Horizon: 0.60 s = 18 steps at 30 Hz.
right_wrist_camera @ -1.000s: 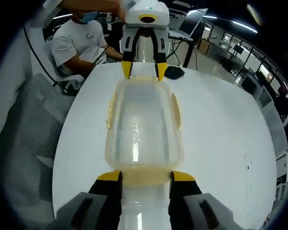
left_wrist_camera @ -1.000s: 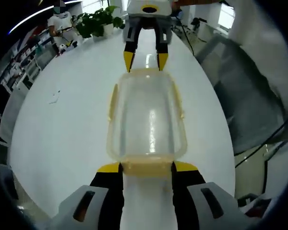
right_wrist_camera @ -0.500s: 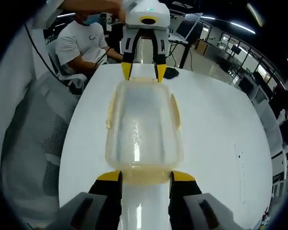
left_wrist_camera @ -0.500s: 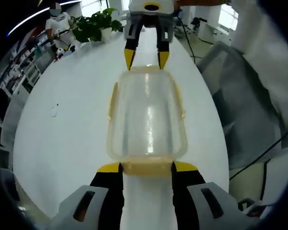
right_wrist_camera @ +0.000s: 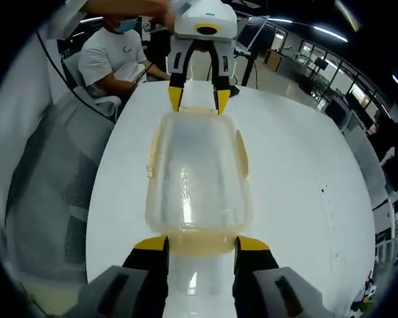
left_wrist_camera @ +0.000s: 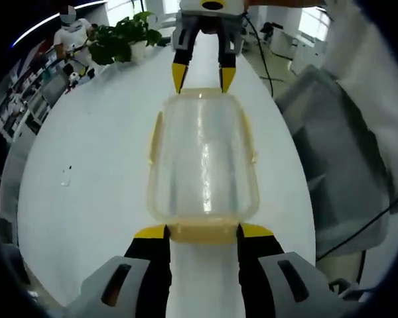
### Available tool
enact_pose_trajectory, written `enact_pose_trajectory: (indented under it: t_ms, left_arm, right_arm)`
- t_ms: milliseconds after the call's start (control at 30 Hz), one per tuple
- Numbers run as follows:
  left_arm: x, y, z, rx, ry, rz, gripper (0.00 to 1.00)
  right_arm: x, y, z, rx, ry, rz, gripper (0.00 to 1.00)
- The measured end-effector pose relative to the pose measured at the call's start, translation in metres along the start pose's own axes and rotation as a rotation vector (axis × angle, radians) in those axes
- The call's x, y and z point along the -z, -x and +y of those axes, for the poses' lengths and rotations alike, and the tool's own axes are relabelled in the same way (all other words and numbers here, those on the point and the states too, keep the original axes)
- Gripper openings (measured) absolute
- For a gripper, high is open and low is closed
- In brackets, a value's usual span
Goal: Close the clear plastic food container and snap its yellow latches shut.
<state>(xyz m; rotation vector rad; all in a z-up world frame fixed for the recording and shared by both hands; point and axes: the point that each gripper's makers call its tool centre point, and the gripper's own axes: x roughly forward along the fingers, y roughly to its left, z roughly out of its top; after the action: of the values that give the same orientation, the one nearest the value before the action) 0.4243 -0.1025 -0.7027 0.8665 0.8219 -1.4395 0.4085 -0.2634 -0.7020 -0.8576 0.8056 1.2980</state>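
Observation:
The clear plastic container [left_wrist_camera: 202, 159] with its lid on lies lengthwise between my two grippers over the white table [left_wrist_camera: 86, 165]. My left gripper [left_wrist_camera: 202, 230] is shut on the yellow latch [left_wrist_camera: 202, 232] at its near end. At the far end my right gripper [left_wrist_camera: 202, 78] meets the container's rim. In the right gripper view the same container [right_wrist_camera: 198, 172] has its end latch [right_wrist_camera: 198, 244] between the jaws of my right gripper [right_wrist_camera: 198, 242], and my left gripper [right_wrist_camera: 196, 99] holds the opposite end. The yellow side latches [left_wrist_camera: 156, 139] stick out from the long sides.
A potted plant [left_wrist_camera: 116, 40] stands at the table's far end. A grey mesh chair [left_wrist_camera: 338, 146] sits beside the table. A person in a white shirt [right_wrist_camera: 116, 56] sits at the table's far corner. A small scrap [left_wrist_camera: 66, 175] lies on the tabletop.
Both views have drifted over the table and the background has shifted. The container keeps the same place between the two grippers, and neither grip has changed.

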Motion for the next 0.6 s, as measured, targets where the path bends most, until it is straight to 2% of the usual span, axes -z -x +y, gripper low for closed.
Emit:
enact_pose_trajectory:
  t_ms: [600]
  left_arm:
    - [-0.056,-0.041,0.012,0.000,-0.009,-0.003,0.36]
  right_arm:
    - [0.065,0.023,-0.011,0.001,-0.009,0.023,0.36]
